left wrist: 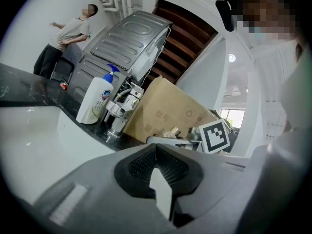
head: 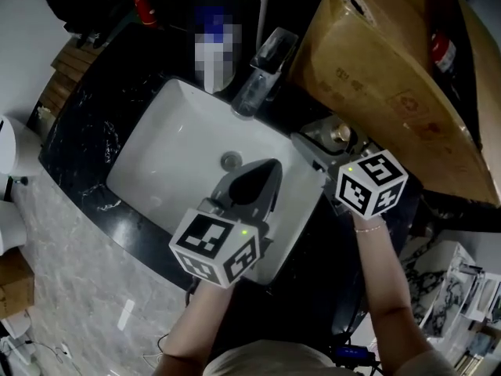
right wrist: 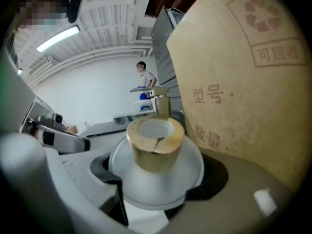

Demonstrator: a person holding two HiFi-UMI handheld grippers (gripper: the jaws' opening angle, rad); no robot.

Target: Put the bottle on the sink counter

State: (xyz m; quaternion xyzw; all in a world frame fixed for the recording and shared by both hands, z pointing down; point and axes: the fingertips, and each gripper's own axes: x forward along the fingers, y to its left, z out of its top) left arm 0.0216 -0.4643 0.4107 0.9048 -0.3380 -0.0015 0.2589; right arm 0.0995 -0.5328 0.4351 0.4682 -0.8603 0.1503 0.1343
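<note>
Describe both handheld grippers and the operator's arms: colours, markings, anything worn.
Left gripper and right gripper: grey moulded plastic bodies, black ribbed pads inside the jaws. Each carries a white cube with black square markers and a green light. Forearms bare; a thin bracelet on the right wrist.

I count two grippers, the left gripper (head: 270, 169) and the right gripper (head: 333, 139). The bottles are two also. One small bottle (right wrist: 155, 150) with a gold cap stands between the right fingers (right wrist: 78, 184). One pump bottle (left wrist: 95, 101) stands well beyond the left fingers (left wrist: 139, 165). There is one sink (head: 164, 139), one tap (head: 262, 73) and one cardboard box (head: 383, 77), this last just beside the right fingers. One person (left wrist: 66, 38) stands far beyond the left fingers.
</note>
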